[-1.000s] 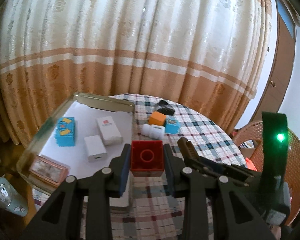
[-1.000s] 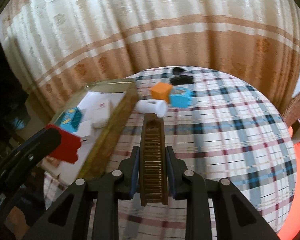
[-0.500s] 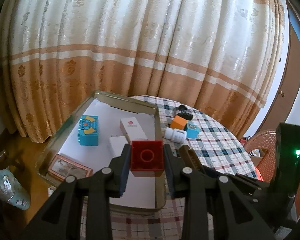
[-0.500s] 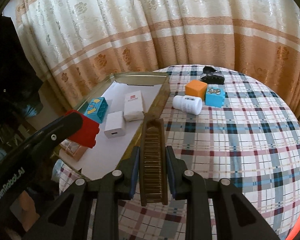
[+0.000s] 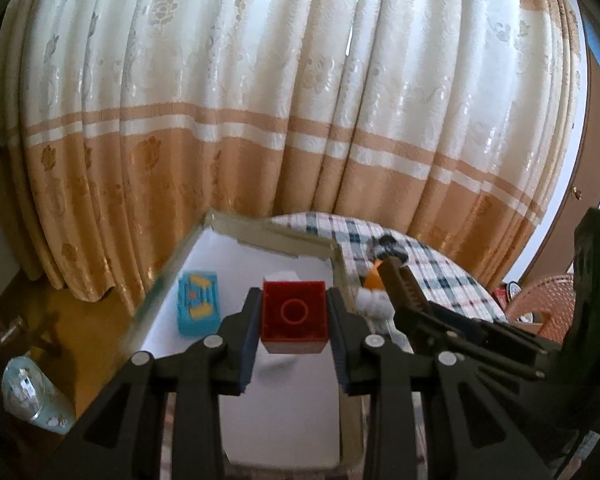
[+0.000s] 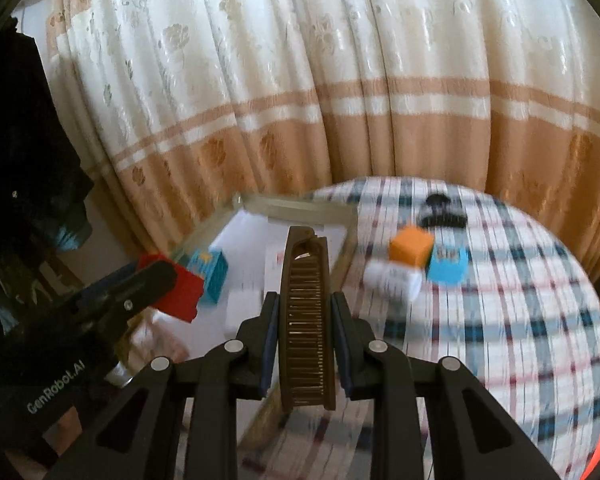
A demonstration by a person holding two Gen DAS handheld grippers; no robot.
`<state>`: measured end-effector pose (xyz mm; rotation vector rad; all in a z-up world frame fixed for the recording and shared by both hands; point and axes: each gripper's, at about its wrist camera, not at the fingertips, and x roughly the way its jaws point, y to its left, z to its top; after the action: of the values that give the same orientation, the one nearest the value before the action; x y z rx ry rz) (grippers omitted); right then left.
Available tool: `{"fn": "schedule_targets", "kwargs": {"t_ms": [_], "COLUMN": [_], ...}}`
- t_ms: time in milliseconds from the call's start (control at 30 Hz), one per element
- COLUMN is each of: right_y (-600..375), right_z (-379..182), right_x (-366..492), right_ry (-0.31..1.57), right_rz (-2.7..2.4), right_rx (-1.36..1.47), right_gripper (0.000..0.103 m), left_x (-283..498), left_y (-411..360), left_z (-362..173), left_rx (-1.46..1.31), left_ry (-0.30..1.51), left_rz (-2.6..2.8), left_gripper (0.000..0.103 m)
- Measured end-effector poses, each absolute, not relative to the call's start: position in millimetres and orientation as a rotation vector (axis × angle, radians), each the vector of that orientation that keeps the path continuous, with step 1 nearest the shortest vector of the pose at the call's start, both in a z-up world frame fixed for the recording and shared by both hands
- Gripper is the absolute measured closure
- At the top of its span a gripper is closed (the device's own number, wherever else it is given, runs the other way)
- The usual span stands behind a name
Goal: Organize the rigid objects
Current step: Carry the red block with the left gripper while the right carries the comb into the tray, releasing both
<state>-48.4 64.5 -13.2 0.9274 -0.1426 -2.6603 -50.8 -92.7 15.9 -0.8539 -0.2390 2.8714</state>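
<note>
Holding item one: the left gripper [image 5: 294, 320], jaws clamped on a red building brick [image 5: 293, 315], stud ring facing the camera, carried above the white floor of a shallow tray [image 5: 268, 234]. From the right wrist view this same gripper [image 6: 172, 284] enters at 9 o'clock with the brick [image 6: 180, 292] over the tray's left part.

Item two: the right gripper [image 6: 306, 328], jaws narrowed onto a brown comb [image 6: 306, 320], held on edge, teeth toward the camera, its tip pointing to 12 o'clock over the tray's right rim. In the left wrist view the comb [image 5: 404, 286] juts in from 3 o'clock.

Tray contents: a blue patterned box [image 5: 198, 304] at 9 o'clock of the brick; a white box with a red mark [image 6: 274, 258] and a second white box [image 6: 242, 308], both blurred, left of the comb.

Desk [image 6: 520, 320], round, plaid cloth, at 3 o'clock of the tray: an orange cube [image 6: 411, 246], a blue cube [image 6: 446, 266] just beside it, a white cylinder [image 6: 392, 280] lying on its side in front of them, and a black object [image 6: 440, 212] at the far edge, too blurred to identify.

Background: cream and tan curtain [image 5: 300, 100].
</note>
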Motion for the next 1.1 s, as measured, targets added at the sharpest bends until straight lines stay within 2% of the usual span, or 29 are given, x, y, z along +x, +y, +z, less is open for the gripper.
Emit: {"fn": "schedule_targets", "kwargs": {"t_ms": [200,467,800,1100], "right_y": [45.4,26.3,13.6,12.7], "right_z": [-5.3,-31.8,-66.7,-75.2], "right_x": [-94.6,-156.4,-187.6,-192.2], "right_ry": [-0.113,-0.083,-0.018,0.005], "right_rz": [-2.675,-2.664,-2.596,-2.59], "right_rx": [0.912,1.019,1.118,1.119], "right_gripper": [0.075,0.075,0.075,0.075], "left_x": [-91.9,-153.9,-195.5,-210.0], "left_y": [-96.5,-105.5,-109.1,-104.6], "left_z": [31.1,13.9,-19.6,-41.4], "left_rx": [-0.835,-0.994,-1.208,-1.331], "left_ry": [-0.18,-0.141,-0.107,-0.024], "left_rz": [2.916,2.942,2.941,2.944], "left_gripper": [0.072,0.072,0.072,0.072]}}
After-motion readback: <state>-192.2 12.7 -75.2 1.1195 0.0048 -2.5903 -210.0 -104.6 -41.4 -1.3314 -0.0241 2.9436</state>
